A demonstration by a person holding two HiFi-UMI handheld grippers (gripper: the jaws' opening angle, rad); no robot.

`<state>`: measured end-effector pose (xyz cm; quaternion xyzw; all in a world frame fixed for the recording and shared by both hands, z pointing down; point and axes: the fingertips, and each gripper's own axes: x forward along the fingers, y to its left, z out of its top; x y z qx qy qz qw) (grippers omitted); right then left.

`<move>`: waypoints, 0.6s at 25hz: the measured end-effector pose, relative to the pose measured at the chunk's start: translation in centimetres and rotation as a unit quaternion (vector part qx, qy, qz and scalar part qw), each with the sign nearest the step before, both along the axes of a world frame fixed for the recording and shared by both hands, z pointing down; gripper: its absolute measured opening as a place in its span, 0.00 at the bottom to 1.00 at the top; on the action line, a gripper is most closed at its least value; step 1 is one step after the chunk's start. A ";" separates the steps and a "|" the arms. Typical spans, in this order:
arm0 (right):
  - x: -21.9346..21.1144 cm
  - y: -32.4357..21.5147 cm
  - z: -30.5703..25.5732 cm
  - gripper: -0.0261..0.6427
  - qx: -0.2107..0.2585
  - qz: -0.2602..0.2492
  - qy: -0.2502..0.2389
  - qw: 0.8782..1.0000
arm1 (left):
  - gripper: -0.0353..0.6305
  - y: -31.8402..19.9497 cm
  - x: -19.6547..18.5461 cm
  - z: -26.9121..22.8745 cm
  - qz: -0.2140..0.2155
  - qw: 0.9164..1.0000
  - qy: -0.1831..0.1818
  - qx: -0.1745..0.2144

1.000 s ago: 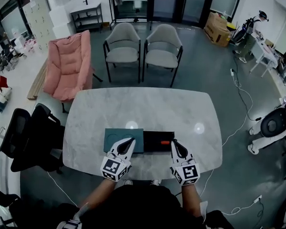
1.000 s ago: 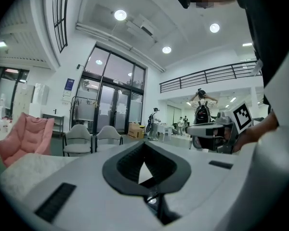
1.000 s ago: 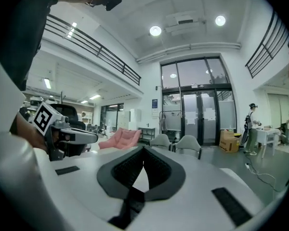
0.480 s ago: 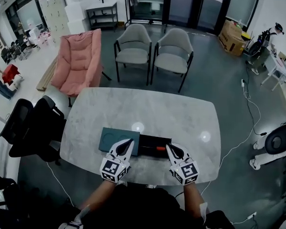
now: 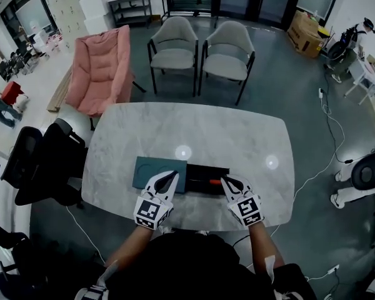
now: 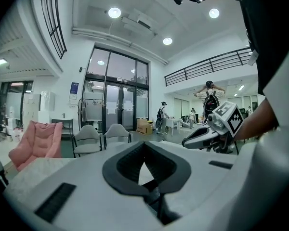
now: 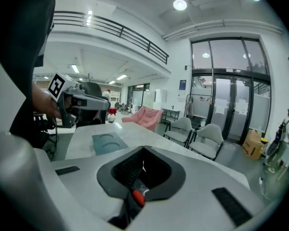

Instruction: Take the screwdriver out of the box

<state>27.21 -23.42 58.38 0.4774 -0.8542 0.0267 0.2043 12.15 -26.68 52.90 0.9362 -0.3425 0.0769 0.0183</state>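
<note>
on the table i see the teal lid, my left gripper over its right edge, jaws together and empty. the screwdriver lies in the open black box, with my right gripper just over it, jaws closed on nothing.

Two grippers, left gripper and right gripper, one marble table, one black box, one teal lid, one orange-handled screwdriver, two grey chairs, one pink armchair, one black office chair
</note>
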 end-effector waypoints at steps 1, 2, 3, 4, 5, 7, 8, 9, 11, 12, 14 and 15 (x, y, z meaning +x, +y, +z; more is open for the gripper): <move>0.2 -0.1 0.6 0.07 -0.008 0.000 0.011 1.000 | 0.06 -0.2 -0.1 0.0 0.000 1.000 0.001 -0.001; 0.4 -0.1 1.3 0.07 -0.017 -0.001 0.023 1.000 | 0.06 -0.3 -0.3 0.2 0.000 1.000 0.001 -0.003; 0.6 -0.1 2.0 0.07 -0.027 -0.003 0.037 0.999 | 0.06 -0.4 -0.5 0.4 0.000 1.000 0.000 -0.007; 0.8 -0.2 2.8 0.07 -0.038 -0.008 0.052 0.998 | 0.06 -0.5 -0.7 0.7 -0.001 1.000 -0.002 -0.010; 0.9 -0.2 3.7 0.07 -0.051 -0.014 0.067 0.996 | 0.06 -0.6 -1.0 1.0 -0.004 1.000 -0.005 -0.014; 1.0 -0.2 5.6 0.07 -0.079 -0.031 0.095 0.992 | 0.06 -0.8 -1.5 1.5 -0.010 1.000 -0.006 -0.020; 0.9 -0.1 6.4 0.07 -0.092 -0.041 0.107 0.989 | 0.06 -0.7 -1.8 1.7 -0.013 1.000 -0.006 -0.023; 0.6 0.0 7.1 0.07 -0.102 -0.052 0.119 0.986 | 0.06 -0.6 -1.9 1.8 -0.016 1.000 -0.005 -0.025; 0.2 0.1 8.6 0.08 -0.124 -0.073 0.144 0.979 | 0.06 -0.4 -2.2 2.2 -0.018 0.999 -0.005 -0.030; 0.0 0.1 9.5 0.08 -0.135 -0.082 0.158 0.975 | 0.06 -0.2 -2.4 2.5 -0.020 0.999 -0.006 -0.033; -0.4 0.1 11.3 0.09 -0.154 -0.099 0.186 0.965 | 0.06 -0.1 -2.8 3.0 -0.023 0.999 -0.009 -0.037; -0.5 0.0 12.2 0.14 -0.163 -0.107 0.199 0.960 | 0.06 -0.1 -3.0 3.1 -0.025 0.999 -0.008 -0.039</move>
